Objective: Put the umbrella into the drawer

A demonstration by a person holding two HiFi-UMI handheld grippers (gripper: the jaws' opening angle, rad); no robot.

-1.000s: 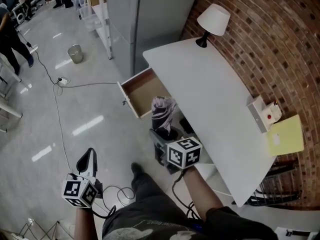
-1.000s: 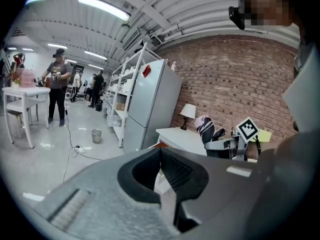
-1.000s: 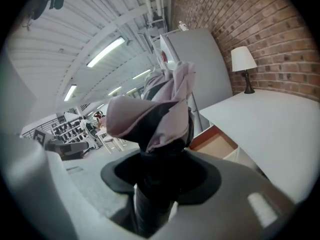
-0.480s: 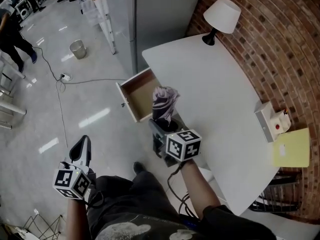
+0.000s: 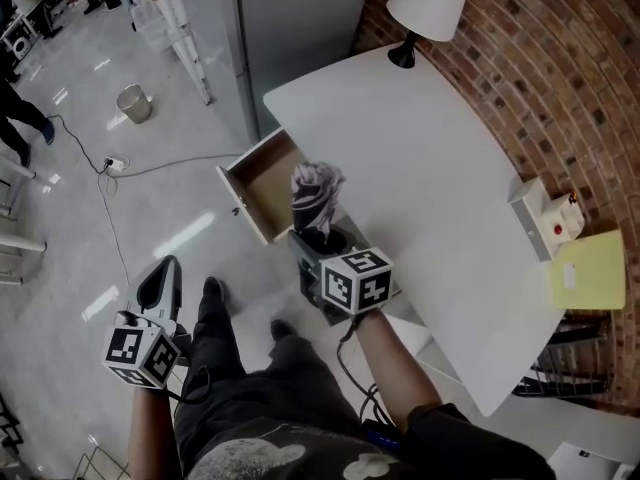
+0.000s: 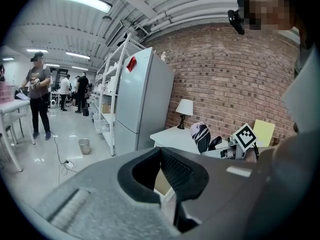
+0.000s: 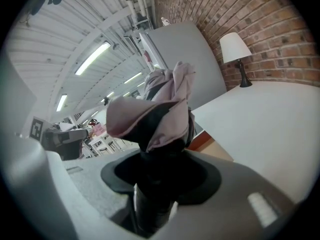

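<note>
The folded umbrella point(image 5: 315, 196), mauve and black, stands upright with my right gripper point(image 5: 318, 240) shut on its lower part. It hangs just off the near corner of the open wooden drawer point(image 5: 250, 183), which juts from the white table point(image 5: 430, 158). In the right gripper view the umbrella point(image 7: 160, 104) rises out of my right gripper point(image 7: 160, 170) and hides the pads. My left gripper point(image 5: 165, 268) hangs over the floor at the lower left, tips together and nothing in it. In the left gripper view my left gripper point(image 6: 161, 151) points toward the table and the umbrella point(image 6: 201, 135).
A lamp point(image 5: 425, 6) stands at the table's far end. A white box point(image 5: 545, 223) and a yellow sheet point(image 5: 590, 268) lie by the brick wall. A grey cabinet point(image 5: 290, 28) stands behind the drawer. A bin point(image 5: 133, 101) and a cable point(image 5: 110, 218) are on the floor. People stand far off.
My right gripper has carried the umbrella a little to the left, closer to the drawer. My left gripper has drifted left and up in the picture. Both grips look unchanged.
</note>
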